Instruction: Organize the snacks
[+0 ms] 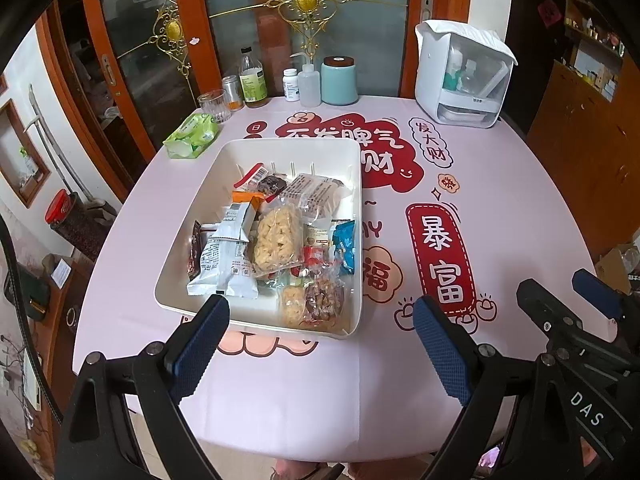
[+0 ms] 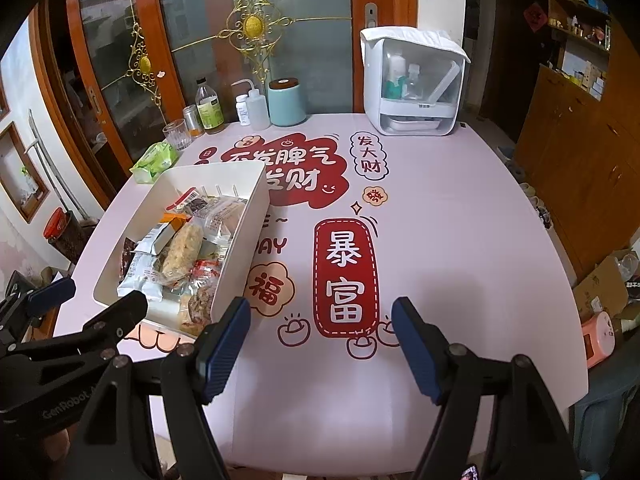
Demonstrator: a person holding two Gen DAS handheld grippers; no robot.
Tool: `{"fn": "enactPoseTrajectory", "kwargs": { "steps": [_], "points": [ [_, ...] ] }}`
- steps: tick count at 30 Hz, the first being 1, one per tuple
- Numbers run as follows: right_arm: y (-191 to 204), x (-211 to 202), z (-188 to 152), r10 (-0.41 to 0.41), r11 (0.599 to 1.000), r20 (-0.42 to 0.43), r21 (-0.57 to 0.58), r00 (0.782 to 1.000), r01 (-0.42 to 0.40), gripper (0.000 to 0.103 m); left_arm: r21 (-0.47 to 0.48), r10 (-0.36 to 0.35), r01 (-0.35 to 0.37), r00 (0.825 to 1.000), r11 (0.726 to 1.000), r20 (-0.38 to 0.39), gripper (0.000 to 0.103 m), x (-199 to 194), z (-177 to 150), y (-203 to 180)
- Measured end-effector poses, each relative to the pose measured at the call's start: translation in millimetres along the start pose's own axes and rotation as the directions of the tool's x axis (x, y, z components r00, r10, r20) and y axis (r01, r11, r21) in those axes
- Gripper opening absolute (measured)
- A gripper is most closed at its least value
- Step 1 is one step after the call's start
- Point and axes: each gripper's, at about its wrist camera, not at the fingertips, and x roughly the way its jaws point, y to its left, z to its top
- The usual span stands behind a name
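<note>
While both tools hang spread and empty, white bin [image 1: 280, 152] of snack packets [image 1: 276, 240] sits on surface [image 1: 500, 208] directly ahead of left tool [image 1: 320, 344], left of right tool [image 2: 320, 344]; long axis runs away from the left tool, which is nearer.

I get soft, even indoor light, glare on the glass doors [image 1: 248, 20], sharp centres, and dark, heavily bowed fisheye corners.

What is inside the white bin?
The white bin holds piled snack packets: a rice-crisp bar, a white wrapper, a blue packet. Anything beneath the pile is covered.
</note>
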Motion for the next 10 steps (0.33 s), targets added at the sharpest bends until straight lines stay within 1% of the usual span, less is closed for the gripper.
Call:
{"fn": "enactPoseTrajectory", "kwargs": {
  "steps": [10],
  "points": [
    [4.9,-1.8,-0.6,-0.004,1.0,0.002,0.021,1.0,0.004,0.074,0.016,-0.007,0.007,1.0,1.0,-0.005,0.092,0.8,0.6,4.9]
  ]
}}
